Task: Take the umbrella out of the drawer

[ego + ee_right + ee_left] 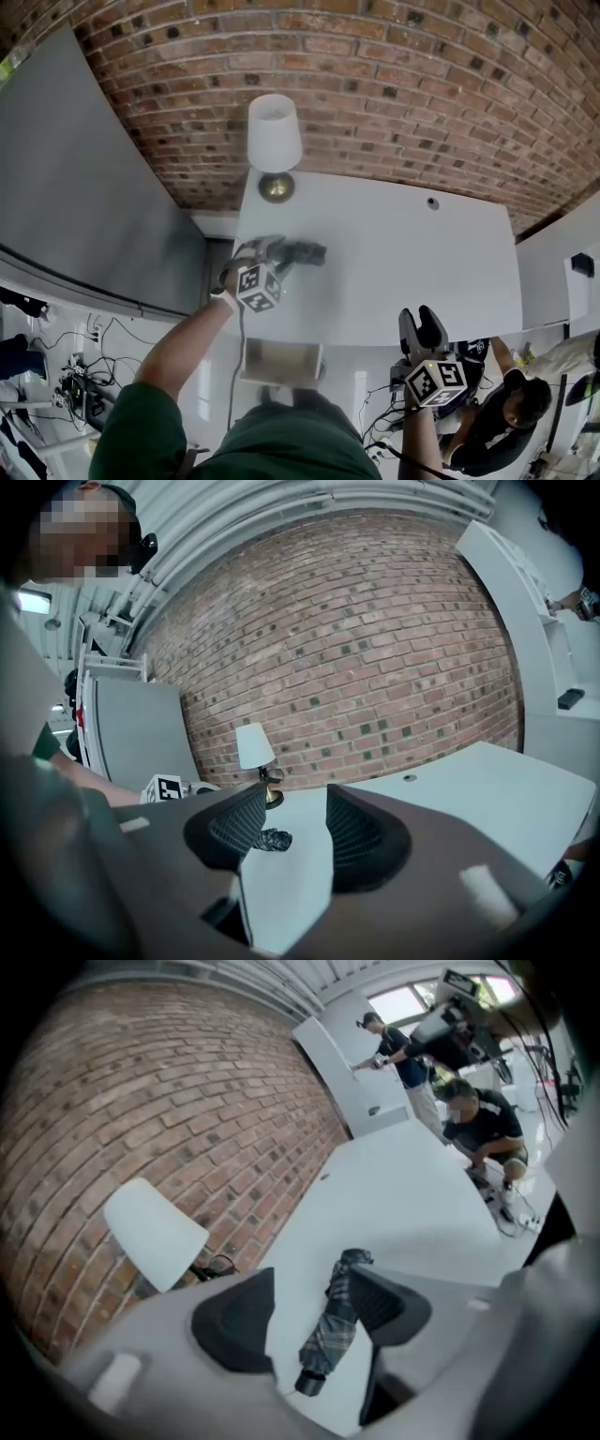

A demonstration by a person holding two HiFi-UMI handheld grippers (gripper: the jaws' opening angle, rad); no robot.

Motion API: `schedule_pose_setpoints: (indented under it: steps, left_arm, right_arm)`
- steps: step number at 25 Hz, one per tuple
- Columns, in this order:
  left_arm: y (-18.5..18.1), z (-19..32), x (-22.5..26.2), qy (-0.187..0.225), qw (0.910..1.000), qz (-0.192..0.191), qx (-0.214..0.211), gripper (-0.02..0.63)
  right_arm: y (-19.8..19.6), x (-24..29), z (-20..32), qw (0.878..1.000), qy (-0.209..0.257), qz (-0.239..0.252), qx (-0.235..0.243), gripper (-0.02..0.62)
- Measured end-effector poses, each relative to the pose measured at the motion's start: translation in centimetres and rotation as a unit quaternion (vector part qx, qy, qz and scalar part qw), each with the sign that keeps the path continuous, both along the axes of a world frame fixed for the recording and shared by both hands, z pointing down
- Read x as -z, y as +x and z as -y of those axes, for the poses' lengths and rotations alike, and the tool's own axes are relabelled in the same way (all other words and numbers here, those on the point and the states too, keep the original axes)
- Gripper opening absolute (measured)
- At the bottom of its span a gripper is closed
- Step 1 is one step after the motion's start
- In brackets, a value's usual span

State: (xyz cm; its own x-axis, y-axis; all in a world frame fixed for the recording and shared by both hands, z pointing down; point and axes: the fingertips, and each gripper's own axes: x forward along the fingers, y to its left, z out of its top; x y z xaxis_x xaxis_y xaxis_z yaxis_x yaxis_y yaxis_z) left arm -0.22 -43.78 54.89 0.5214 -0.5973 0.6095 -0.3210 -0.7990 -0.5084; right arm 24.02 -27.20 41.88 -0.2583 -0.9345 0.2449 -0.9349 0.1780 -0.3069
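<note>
The folded plaid umbrella (306,251) lies on the white table (422,262), near its left end. My left gripper (279,251) hovers just over it. In the left gripper view the umbrella (330,1327) lies on the tabletop between the jaws of the left gripper (311,1297), close to the right jaw and apart from the left one, so the gripper is open. The open drawer (281,361) shows under the table's front edge. My right gripper (419,321) is at the front edge, open and empty. Seen from the right gripper (295,808), the umbrella (274,839) lies far beyond its left jaw.
A white-shaded lamp (274,141) stands at the table's back left, against the brick wall. A grey cabinet (75,187) is to the left. A person (511,403) crouches at the lower right, and cables (75,375) lie on the floor at the lower left.
</note>
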Motion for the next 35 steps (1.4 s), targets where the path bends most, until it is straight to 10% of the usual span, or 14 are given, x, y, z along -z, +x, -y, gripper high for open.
schedule_pose_setpoints:
  steps: [12,35]
  left_arm:
    - [-4.0,-9.3,19.9,0.07,0.9699,-0.231,0.034,0.156]
    - [-13.4,-20.4,32.7,0.161,0.9025,-0.383,0.111,0.087]
  right_arm:
    - [-6.8,9.9,-2.2,0.989,0.117,-0.09,0.012,0.198]
    - [-13.9,20.8,-10.2,0.96,0.253,-0.12,-0.017,0.147]
